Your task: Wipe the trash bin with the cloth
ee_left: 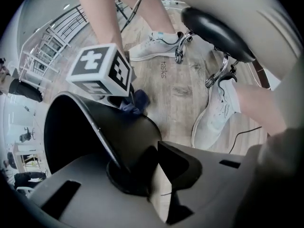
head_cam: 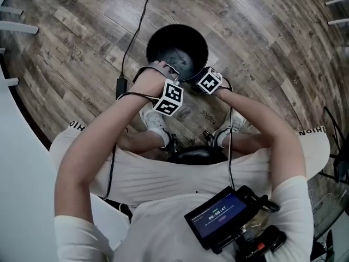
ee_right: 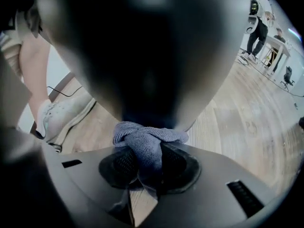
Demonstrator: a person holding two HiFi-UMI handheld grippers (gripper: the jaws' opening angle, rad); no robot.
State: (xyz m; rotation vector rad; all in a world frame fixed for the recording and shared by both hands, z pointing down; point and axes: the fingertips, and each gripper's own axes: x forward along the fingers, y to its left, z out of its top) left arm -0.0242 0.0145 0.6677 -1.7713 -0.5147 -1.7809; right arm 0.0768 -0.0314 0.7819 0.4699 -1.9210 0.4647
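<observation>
A round black trash bin [head_cam: 177, 49] stands on the wood floor in front of the person's feet. My left gripper [head_cam: 170, 74] points straight down at its near rim; in the left gripper view the gripper [ee_left: 142, 175] is shut on the bin's thin wall [ee_left: 95, 127], which runs between the pads. My right gripper [head_cam: 202, 79] is at the bin's near right side. Seen from the right gripper view, this gripper [ee_right: 145, 172] is shut on a bunched blue-grey cloth [ee_right: 147, 141] that touches the bin's dark outer wall [ee_right: 147, 56]. The cloth [ee_left: 136, 101] also shows under the right gripper's marker cube [ee_left: 102, 70].
A stool with a black seat [head_cam: 192, 156] and castors is just behind the bin, with the person's white shoes [head_cam: 154, 119] either side. A black cable [head_cam: 133, 37] and adapter [head_cam: 120, 86] lie on the floor left of the bin. White railings [ee_left: 52, 37] stand farther off.
</observation>
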